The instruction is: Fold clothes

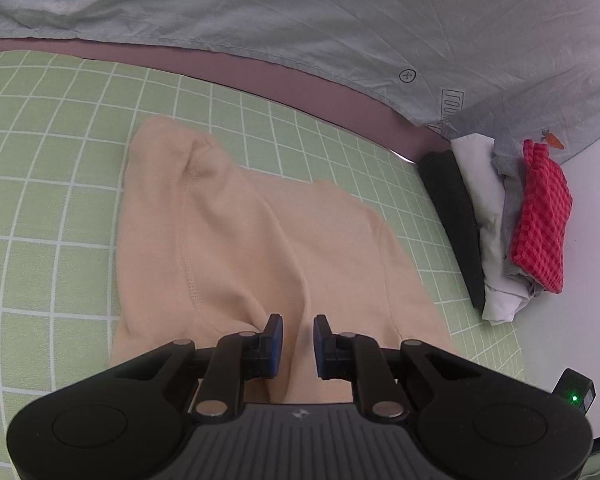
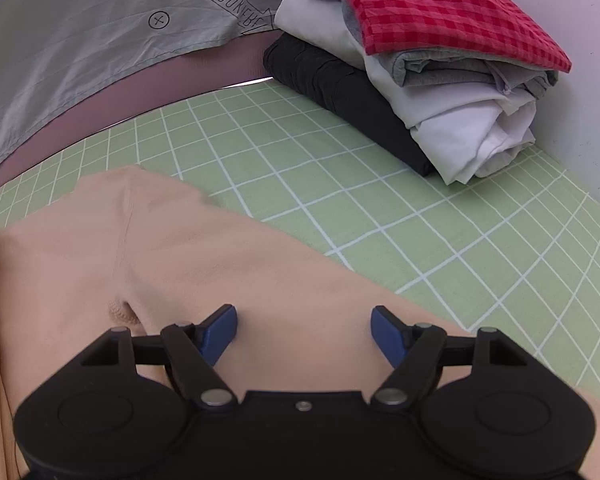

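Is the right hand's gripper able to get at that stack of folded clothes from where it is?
Probably yes: the right gripper is open, and only bare green mat lies between it and the stack.

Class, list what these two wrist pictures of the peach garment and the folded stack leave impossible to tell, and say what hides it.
- Peach garment, left wrist view: near hem hidden behind the left gripper; whether the fingers pinch cloth is unclear.
- Same garment, right wrist view: cut off by the left and bottom edges, partly covered by the right gripper.
- Folded stack: lower pieces' type hidden under the red checked cloth.
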### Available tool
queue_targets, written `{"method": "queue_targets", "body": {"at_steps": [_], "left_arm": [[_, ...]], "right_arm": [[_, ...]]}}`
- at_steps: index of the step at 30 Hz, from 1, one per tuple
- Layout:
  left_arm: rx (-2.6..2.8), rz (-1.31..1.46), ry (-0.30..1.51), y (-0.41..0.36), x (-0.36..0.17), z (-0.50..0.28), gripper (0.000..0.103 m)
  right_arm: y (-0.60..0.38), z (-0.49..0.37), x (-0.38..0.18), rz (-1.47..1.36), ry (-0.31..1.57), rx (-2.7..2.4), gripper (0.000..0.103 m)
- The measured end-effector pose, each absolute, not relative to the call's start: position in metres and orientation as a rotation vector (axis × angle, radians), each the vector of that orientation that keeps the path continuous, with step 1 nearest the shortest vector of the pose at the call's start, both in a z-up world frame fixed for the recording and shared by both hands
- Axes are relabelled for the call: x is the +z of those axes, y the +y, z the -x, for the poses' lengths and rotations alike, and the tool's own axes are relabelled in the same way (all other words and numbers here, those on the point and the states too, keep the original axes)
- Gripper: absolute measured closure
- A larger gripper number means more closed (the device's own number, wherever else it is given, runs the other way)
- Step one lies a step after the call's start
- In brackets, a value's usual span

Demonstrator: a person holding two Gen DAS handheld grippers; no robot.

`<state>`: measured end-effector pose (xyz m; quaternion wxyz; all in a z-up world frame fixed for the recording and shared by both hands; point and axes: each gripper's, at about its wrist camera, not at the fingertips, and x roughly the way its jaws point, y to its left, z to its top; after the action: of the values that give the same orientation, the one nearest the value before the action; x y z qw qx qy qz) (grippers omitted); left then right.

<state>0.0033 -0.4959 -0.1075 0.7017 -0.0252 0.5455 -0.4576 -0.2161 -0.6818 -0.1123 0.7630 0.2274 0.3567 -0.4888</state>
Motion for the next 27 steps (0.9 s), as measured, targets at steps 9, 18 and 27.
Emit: {"method": "queue_targets", "body": {"at_steps": [9,18,27], "left_arm": [[-1.017,0.021,1.220,-0.505,-0.111,0.001,0.083],[-1.024,0.042,1.209,-0.502,-0.105,0.002,0.079],[-1.042,0.040,1.249,-0.504,-0.119,0.004,0.099]], "right_arm": [[-0.682,0.216,-0.113,-0.486,0.766,-1.076,0.021],[-0.684,0.216,-0.112,-0.496,0.765,-1.079,0.020],[-0.684,0.216,-0.113,-0.495,0.765,-1.076,0.020]]}}
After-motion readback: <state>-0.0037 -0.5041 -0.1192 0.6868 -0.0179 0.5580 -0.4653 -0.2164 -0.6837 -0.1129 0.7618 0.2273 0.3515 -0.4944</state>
